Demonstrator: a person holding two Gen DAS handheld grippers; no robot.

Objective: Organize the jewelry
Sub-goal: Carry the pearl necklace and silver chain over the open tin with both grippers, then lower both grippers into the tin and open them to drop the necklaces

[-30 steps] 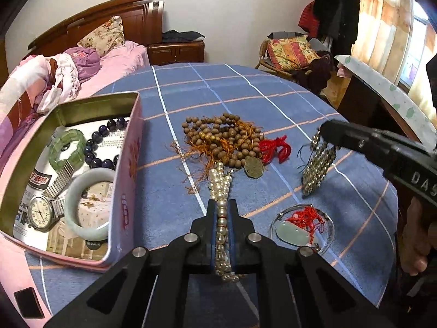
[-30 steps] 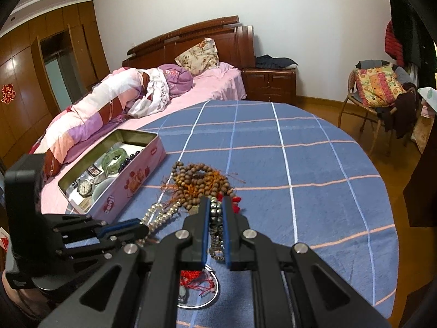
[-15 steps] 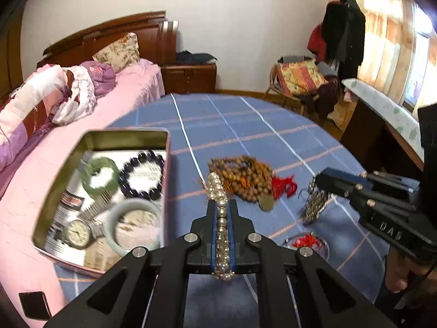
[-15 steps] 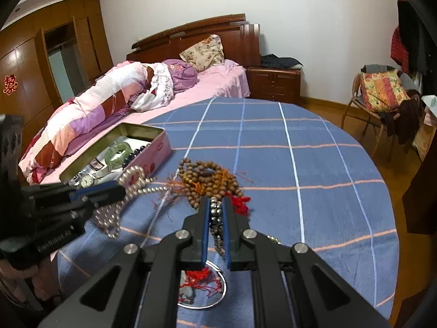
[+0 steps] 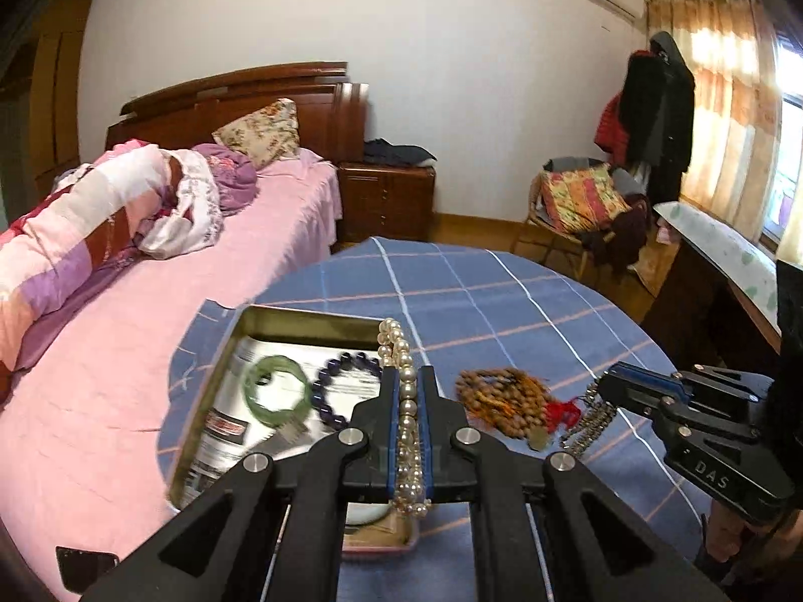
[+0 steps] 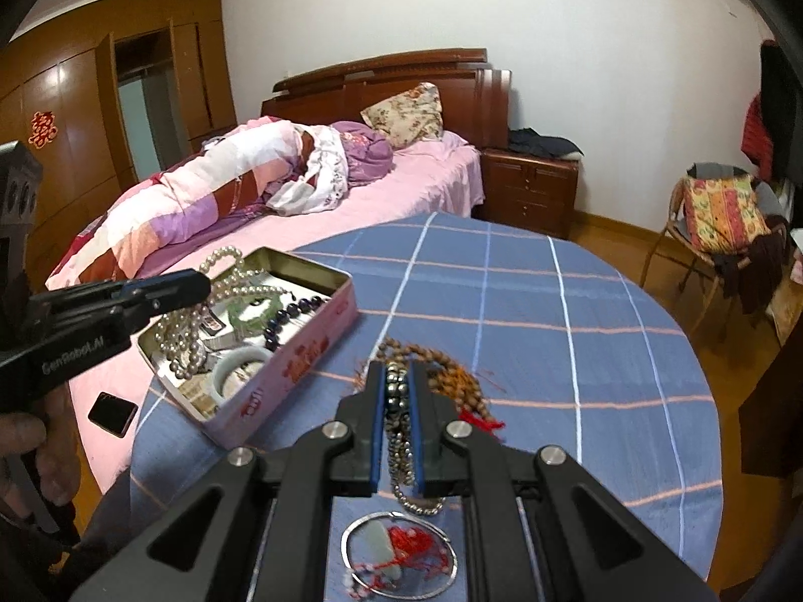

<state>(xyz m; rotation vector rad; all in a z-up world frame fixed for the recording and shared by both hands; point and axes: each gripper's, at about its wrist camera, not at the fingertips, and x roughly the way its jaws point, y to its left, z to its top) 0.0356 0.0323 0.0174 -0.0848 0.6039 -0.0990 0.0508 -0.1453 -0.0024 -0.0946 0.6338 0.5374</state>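
Currently on my list, largest first: round table (image 6: 527,301) under a blue checked cloth, pushed against a pink-sheeted bed (image 6: 351,210). Pink rectangular tin (image 6: 281,376), lid off, at the table's bed-side edge, holding a green bangle (image 5: 275,390), a dark bead bracelet (image 5: 331,391), a pale jade bangle (image 6: 236,368) and a watch I can only partly make out. Wooden prayer beads (image 5: 502,399) with orange tassel and red cord, heaped on the cloth beside the tin. Small glass dish (image 6: 399,554) with a pale pendant on red thread, nearest me. My left gripper (image 5: 407,426) is clamped tight on a pearl necklace (image 6: 221,281), whose strands run lengthwise between the pads and, in the right wrist view, droop over the tin's open top; the tin lies directly below and ahead of that tool. My right gripper (image 6: 397,431) is likewise closed on a metal bead chain (image 6: 401,451), hanging loose above the dish and well off to the tin's right. Left is plainly the nearer tool; I judge its next move is a short drop and release into the tin, with trailing strands likely to catch the rim.
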